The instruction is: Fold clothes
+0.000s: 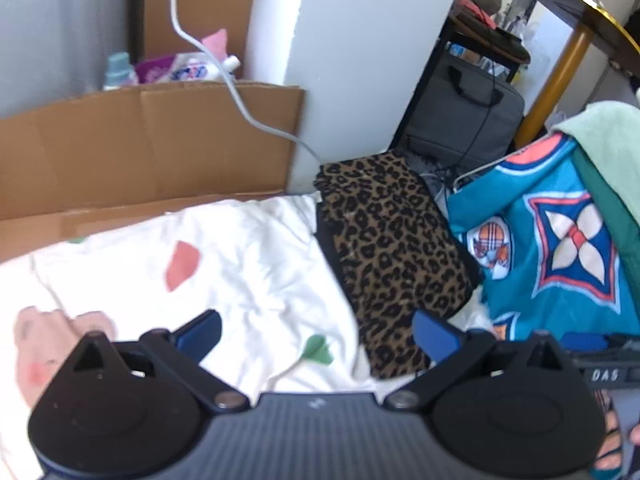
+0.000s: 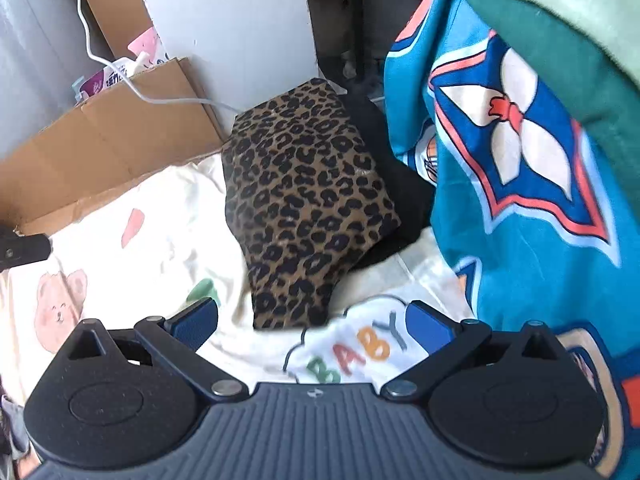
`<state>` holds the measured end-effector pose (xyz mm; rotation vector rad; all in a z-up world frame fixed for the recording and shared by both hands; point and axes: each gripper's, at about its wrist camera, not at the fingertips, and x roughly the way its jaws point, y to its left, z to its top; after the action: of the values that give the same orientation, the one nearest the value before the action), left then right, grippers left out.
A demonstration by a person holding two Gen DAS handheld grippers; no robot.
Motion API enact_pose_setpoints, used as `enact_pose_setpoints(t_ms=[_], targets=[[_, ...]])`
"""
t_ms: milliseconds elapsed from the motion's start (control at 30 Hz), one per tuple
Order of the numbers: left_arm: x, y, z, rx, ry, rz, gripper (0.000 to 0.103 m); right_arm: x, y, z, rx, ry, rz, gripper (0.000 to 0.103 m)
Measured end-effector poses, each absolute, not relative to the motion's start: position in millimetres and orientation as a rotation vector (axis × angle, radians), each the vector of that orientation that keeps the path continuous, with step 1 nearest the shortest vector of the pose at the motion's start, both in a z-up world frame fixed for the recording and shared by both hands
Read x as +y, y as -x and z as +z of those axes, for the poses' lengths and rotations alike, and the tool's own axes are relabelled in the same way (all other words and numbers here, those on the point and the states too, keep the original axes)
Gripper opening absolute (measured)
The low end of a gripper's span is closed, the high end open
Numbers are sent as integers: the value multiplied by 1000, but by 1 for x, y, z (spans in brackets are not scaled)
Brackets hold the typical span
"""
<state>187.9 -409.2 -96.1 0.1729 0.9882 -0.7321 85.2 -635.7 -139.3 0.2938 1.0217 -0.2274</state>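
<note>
A folded leopard-print garment [image 1: 392, 256] lies on a white printed sheet [image 1: 248, 264], ahead of both grippers; it also shows in the right wrist view [image 2: 304, 208]. A heap of clothes with a teal patterned garment [image 1: 560, 248] and a pale green one [image 1: 608, 136] rises at the right, also in the right wrist view [image 2: 520, 184]. My left gripper [image 1: 316, 334] is open and empty above the sheet, near the leopard garment's front edge. My right gripper [image 2: 312, 322] is open and empty over the sheet's "BABY" print [image 2: 356, 352].
A brown cardboard box [image 1: 152, 148] stands behind the sheet at the left, holding bottles and pouches [image 1: 180, 68]. A white cable [image 1: 224, 76] hangs over it. A white pillar [image 1: 352, 52] stands behind. A grey bag [image 1: 464, 120] and a round table [image 1: 576, 20] are at the far right.
</note>
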Motion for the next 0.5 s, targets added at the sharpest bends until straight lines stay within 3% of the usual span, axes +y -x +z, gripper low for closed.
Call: enact_pose_setpoints(t_ms=[267, 500], targets=[[-357, -172, -47, 978, -169, -704, 103, -623, -72, -87, 1051, -272, -217, 103], [-305, -161, 10, 967, -118, -629, 103, -606, -65, -10, 1020, -192, -145, 103]])
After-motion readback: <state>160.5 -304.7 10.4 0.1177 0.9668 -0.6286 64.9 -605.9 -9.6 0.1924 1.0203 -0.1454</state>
